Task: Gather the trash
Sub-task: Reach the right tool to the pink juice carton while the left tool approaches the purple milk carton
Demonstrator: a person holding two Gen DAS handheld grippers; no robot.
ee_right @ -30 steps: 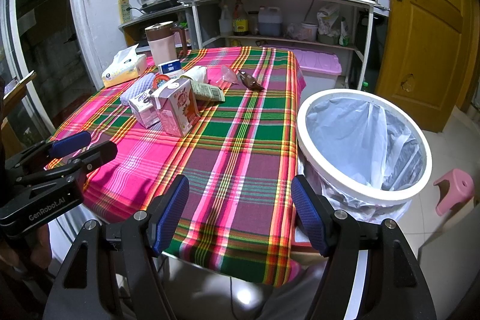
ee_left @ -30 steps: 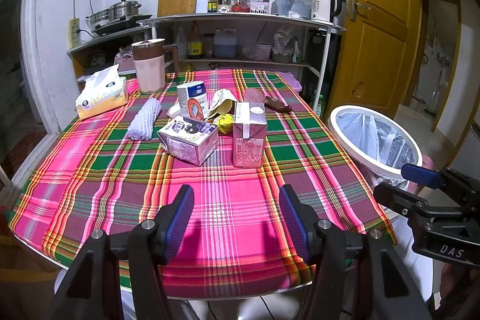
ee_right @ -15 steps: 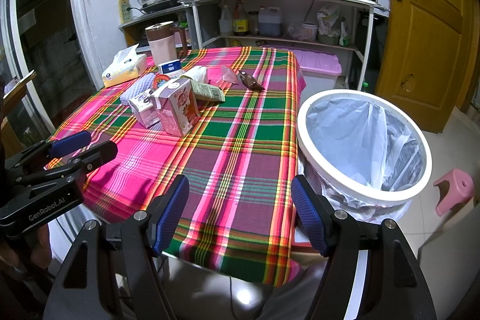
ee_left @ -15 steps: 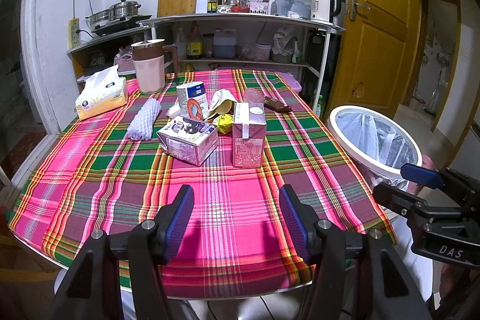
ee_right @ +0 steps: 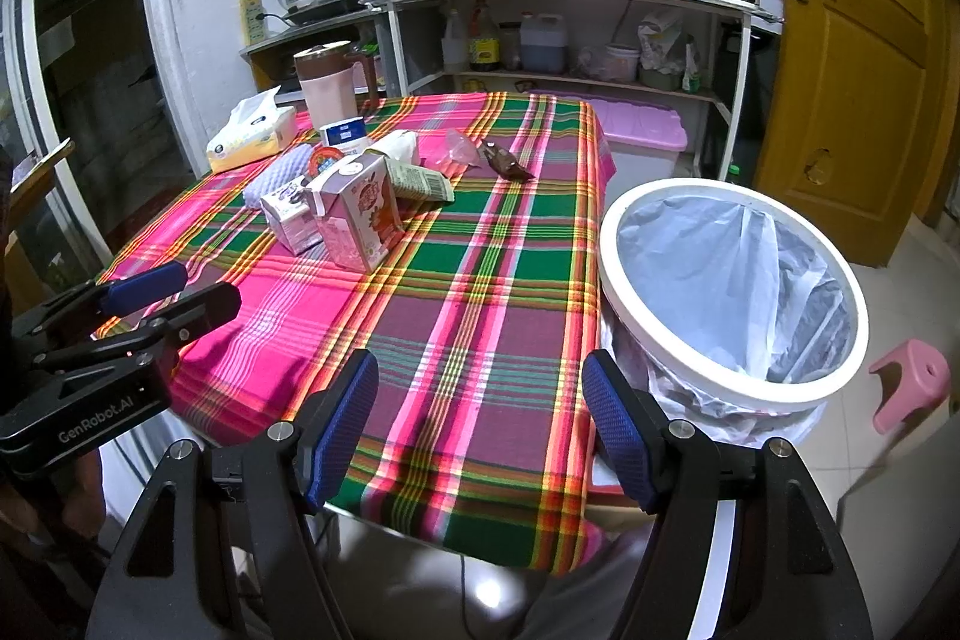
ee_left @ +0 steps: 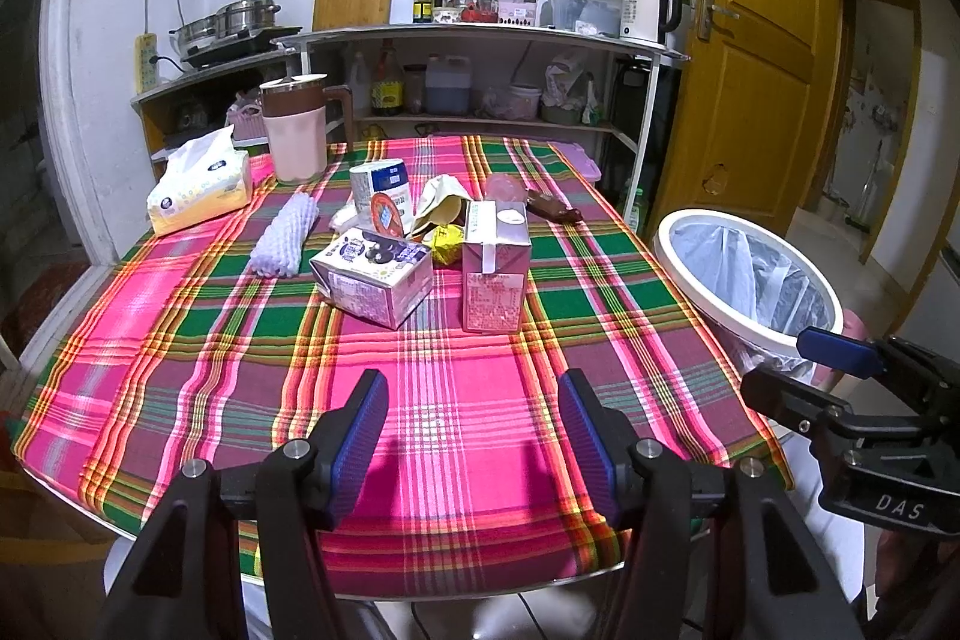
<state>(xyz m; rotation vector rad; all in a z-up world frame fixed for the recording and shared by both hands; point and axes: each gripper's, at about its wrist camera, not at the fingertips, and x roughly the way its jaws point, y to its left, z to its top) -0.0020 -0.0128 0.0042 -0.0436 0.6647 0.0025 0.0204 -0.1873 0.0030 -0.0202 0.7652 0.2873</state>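
Observation:
Trash lies mid-table on the plaid cloth: an upright pink carton, a purple-white carton on its side, a yellow wrapper, a paper bag, a white can, a brown wrapper and a pink plastic cup. A white bin with a blue liner stands right of the table. My left gripper is open and empty above the table's near edge. My right gripper is open and empty over the near right corner.
A tissue pack, a pink jug and a white foam sleeve sit at the table's far left. Shelves with bottles and a kettle stand behind. A pink lidded box and a pink stool are on the floor.

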